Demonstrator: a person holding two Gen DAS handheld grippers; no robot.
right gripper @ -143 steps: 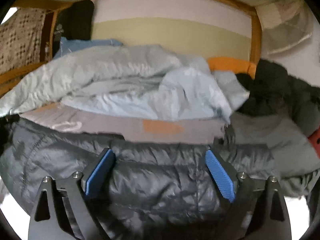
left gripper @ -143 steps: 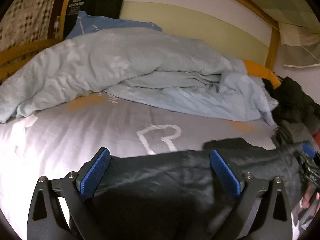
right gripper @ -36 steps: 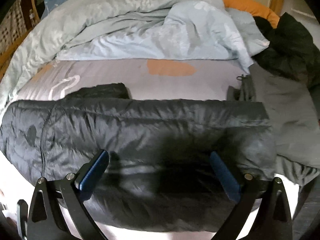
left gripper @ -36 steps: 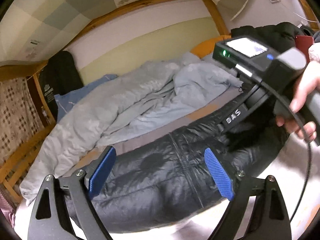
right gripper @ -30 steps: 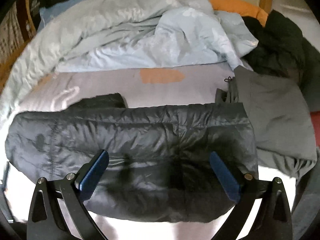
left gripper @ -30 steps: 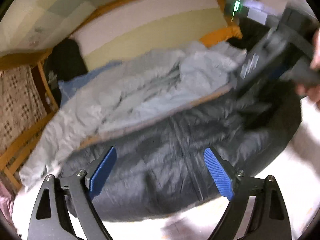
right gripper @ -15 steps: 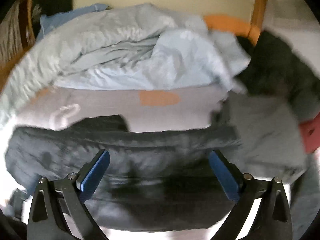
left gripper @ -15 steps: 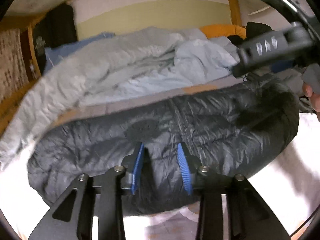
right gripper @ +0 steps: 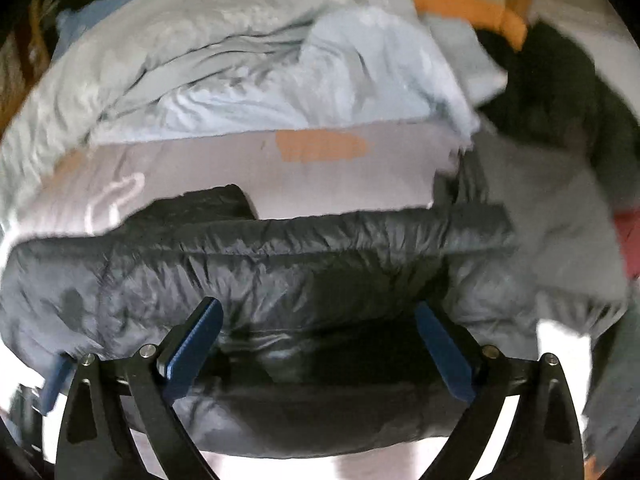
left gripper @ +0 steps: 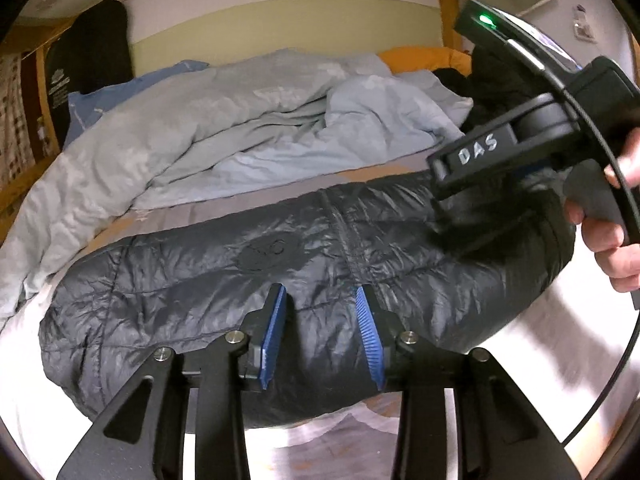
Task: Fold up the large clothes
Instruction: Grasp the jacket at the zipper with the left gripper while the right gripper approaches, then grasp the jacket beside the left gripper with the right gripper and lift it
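The puffer jacket (left gripper: 304,280) lay across the front edge of the bed (right gripper: 344,184), with the rumpled duvet (left gripper: 224,128) bunched up behind it, more clothes (right gripper: 560,208) off right.

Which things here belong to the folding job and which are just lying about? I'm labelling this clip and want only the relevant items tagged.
In the job:
- dark puffer jacket
- left gripper, jaws narrowed over a fold of it
- right gripper, jaws wide

Lying about:
- light blue duvet
- grey garment
- black clothes pile
- orange pillow

left wrist: near, oblique | right wrist: steeper | shared: puffer jacket (left gripper: 304,276)
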